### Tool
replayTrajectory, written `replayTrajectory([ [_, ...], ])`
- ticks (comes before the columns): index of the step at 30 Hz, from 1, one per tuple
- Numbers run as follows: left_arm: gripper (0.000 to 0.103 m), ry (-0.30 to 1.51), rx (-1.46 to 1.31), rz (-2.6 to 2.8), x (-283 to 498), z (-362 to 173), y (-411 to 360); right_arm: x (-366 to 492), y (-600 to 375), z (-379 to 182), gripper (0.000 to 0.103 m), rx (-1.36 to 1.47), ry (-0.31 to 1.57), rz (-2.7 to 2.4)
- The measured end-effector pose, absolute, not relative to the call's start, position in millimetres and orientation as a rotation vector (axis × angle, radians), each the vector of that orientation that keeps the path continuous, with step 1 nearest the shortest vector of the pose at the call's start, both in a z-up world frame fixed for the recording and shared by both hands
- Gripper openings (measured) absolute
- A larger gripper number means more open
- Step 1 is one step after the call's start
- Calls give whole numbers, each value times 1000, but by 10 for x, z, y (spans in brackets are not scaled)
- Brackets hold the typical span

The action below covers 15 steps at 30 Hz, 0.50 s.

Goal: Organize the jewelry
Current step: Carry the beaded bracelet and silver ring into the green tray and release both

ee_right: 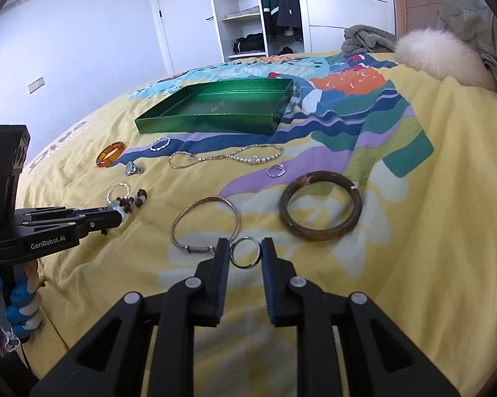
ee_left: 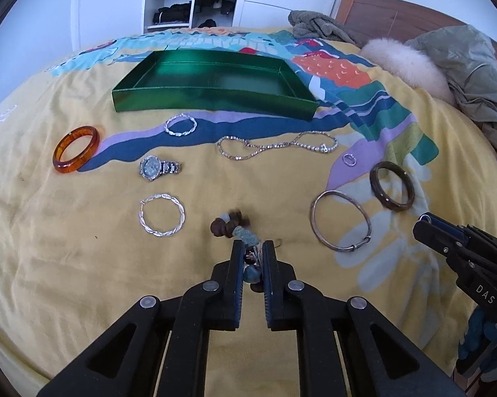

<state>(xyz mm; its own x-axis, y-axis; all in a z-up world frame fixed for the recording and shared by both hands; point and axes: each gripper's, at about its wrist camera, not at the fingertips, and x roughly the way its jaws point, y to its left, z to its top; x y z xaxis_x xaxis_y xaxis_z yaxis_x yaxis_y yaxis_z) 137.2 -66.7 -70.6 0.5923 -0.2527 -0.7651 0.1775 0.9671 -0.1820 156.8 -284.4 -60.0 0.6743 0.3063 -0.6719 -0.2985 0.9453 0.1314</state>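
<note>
Left gripper [ee_left: 252,248]: jaws nearly closed, clamped on a beaded bracelet [ee_left: 235,226] of brown and pale beads; part of the strand sits between the fingers, the rest spills forward, blurred, above the yellow patterned bedspread [ee_left: 66,248].

Right gripper [ee_right: 245,246]: jaws narrowly parted, a small silver ring [ee_right: 245,252] between the fingertips; whether both pads touch it cannot be told.

Beside the right gripper: thin metal bangle [ee_right: 204,225], just left of the fingertips; dark brown bangle [ee_right: 321,205], ahead and to the right; a small ring [ee_right: 275,170] beyond it.

Ahead of the left gripper: twisted silver hoop [ee_left: 161,214], near left; silver wristwatch [ee_left: 159,167] beyond it; amber bangle [ee_left: 76,149], far left; second twisted hoop [ee_left: 181,125], close to the box.

Centre of bed: long chain necklace [ee_left: 274,145], laid in loops, partly pearls in the right wrist view.

Farthest: green open box [ee_left: 212,97], shallow, nothing visible inside, apart from all the jewelry.
</note>
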Motion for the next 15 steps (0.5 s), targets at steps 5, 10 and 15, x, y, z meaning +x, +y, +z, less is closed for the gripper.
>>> replayTrajectory([
  [5,10,835,-111,-277,1306,-393,-551,1490,-2754,-340,18,12,718,351],
  [10,10,765,-123,-299,1203,-72,-421,1451,-2593,-33,18,15,668,367],
  [15,10,722,-146,-314,1178,169,-255,1469,-2416,202,18,29,637,382],
])
